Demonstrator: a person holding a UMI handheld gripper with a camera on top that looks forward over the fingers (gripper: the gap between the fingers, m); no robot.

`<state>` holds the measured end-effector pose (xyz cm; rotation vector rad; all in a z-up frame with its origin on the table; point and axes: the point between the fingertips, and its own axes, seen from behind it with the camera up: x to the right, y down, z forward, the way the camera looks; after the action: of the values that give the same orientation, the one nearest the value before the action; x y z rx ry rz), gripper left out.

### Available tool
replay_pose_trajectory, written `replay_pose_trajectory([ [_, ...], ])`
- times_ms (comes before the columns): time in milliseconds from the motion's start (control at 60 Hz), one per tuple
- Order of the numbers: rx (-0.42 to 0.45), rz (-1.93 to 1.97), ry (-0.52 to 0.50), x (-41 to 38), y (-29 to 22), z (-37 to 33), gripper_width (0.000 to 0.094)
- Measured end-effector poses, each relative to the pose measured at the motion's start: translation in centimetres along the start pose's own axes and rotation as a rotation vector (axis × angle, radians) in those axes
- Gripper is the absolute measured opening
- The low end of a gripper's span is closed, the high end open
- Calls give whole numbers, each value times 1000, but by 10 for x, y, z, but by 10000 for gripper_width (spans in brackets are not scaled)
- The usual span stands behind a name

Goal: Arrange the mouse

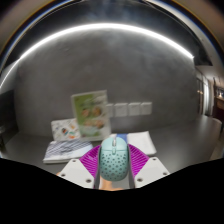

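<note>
Grey wall (130,70) behind, bright curved light strip above, grey desk (165,140) below — plain office corner.

Gripper (115,172) sat low over the desk, fingers closed in on the mouse (115,160), magenta pads (92,160) against both its flanks. Looked like a firm side grip, so I'd call it clamped on the mouse, probably held that way so the body could be carried or turned without slipping.

Mouse was pale mint, rounded shell, speckled or perforated top, smooth plastic — nose pointing away from the camera, sitting between the fingers.

Just beyond: a flat dark-edged pad or booklet (140,143) to one side, papers (68,150) to the other. Farther back, a green-and-white printed card (90,112) stood propped up, with small white cards (132,108) on the wall.
</note>
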<state>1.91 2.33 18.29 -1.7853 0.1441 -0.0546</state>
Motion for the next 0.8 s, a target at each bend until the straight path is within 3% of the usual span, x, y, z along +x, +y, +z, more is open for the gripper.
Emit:
replay_pose_trajectory([
  [83,-129,-23,-52,-72,70,-3,394],
  [217,-295,-32,-47,-108,163,13,395],
  [417,-362,-104,-54,-125,201,6,397],
  [483,-346,-120,-41,-125,199,7,401],
  [517,-352,-110,-40,-125,200,5,485],
  [533,-358,-104,-40,-124,200,5,460],
  [633,-380,-80,-58,-124,201,2,553],
  [750,-420,-36,-78,-120,201,-19,898],
  [767,-421,-29,-83,-120,200,-24,844],
  [800,-421,-17,-88,-118,197,-35,838],
])
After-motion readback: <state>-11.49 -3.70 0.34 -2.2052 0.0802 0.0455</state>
